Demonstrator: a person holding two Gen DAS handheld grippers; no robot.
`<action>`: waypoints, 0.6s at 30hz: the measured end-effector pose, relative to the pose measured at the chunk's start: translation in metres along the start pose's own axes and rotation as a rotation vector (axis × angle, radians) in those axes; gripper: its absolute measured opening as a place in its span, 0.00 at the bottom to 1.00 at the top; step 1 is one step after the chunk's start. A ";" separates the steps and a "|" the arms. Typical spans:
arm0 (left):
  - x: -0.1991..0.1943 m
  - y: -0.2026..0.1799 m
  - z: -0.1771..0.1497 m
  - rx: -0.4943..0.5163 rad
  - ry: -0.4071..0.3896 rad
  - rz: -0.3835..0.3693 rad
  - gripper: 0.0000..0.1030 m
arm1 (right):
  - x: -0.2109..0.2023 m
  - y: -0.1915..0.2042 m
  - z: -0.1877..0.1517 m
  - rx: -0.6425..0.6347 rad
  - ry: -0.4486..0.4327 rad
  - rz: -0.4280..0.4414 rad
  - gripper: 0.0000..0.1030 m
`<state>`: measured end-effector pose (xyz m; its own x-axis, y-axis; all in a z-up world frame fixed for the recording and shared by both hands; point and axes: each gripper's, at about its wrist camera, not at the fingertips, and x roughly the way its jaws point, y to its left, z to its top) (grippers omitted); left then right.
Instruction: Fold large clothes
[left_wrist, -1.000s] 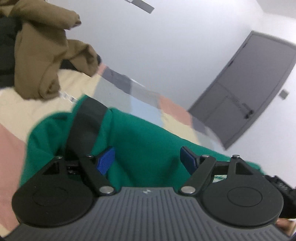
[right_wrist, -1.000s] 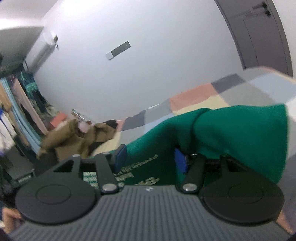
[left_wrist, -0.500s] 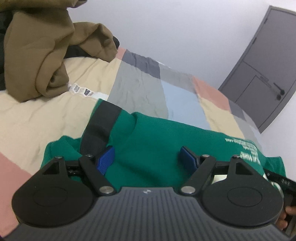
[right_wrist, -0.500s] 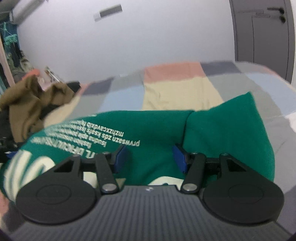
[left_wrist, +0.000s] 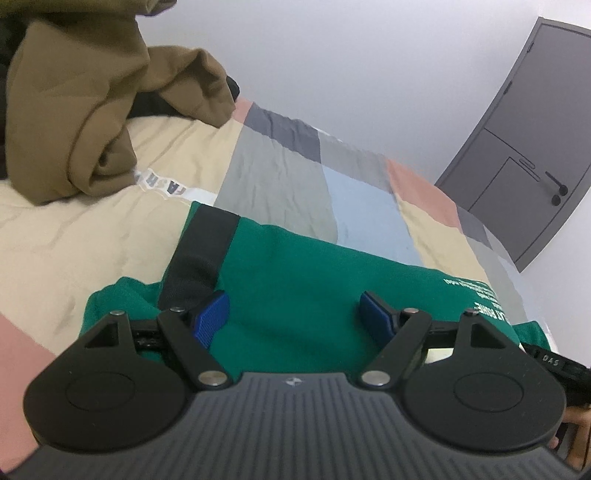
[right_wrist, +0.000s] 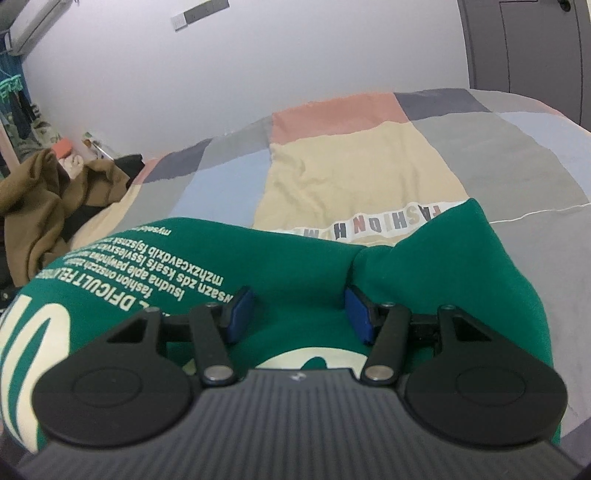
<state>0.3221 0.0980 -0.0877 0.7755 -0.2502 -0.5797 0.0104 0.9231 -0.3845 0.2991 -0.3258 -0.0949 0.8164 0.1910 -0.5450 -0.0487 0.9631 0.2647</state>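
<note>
Two grippers: both hover low over a green garment spread on a patchwork bed.
Left gripper (left_wrist: 293, 314): blue pads stand wide apart with green cloth lying under the gap; neither pad presses on it.
Right gripper (right_wrist: 297, 314): jaws about half spread over a fold of the same cloth; whether the pads pinch that fold cannot be told.
Sweatshirt (left_wrist: 314, 273): green, lying on the bedspread just ahead of both grippers, with a black band (left_wrist: 201, 254) running up its left edge in the left view.
Sweatshirt print (right_wrist: 147, 273): cream lettering seen upside down in the right view; lines such as "mzhzxcavdxib", "isudna aple pawindaa" and "fashion" can be made out, above large cream shapes too close to read.
Hand (left_wrist: 576, 435): a person's fingers show at the lower right edge of the left view, beside a black strap marked "DAS".
Bedspread (right_wrist: 354, 173): blocks of beige, grey, light blue, pink and dark grey; a white strip across the beige block reads "FASHION", upside down, followed by letters partly covered by the sweatshirt.
Brown garment (left_wrist: 85, 110): heaped at the bed's far left, apart from the sweatshirt, with dark cloth beneath it.
Door (left_wrist: 524, 155): grey, closed, with a dark lever handle, in the white wall beyond the bed.
Wall unit (right_wrist: 33, 16): a white air conditioner at the top left corner of the right view.
</note>
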 end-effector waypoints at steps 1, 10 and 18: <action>-0.006 -0.003 -0.001 0.005 -0.010 0.010 0.79 | -0.003 0.000 0.000 0.003 -0.007 0.001 0.55; -0.086 -0.035 -0.028 0.018 -0.086 -0.046 0.79 | -0.077 0.025 -0.006 0.086 -0.074 0.047 0.58; -0.114 -0.042 -0.062 -0.082 -0.017 -0.127 0.80 | -0.130 0.053 -0.036 0.129 -0.050 0.144 0.59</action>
<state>0.1943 0.0700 -0.0502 0.7819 -0.3581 -0.5103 0.0584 0.8571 -0.5119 0.1696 -0.2930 -0.0381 0.8341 0.3124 -0.4546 -0.0959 0.8937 0.4383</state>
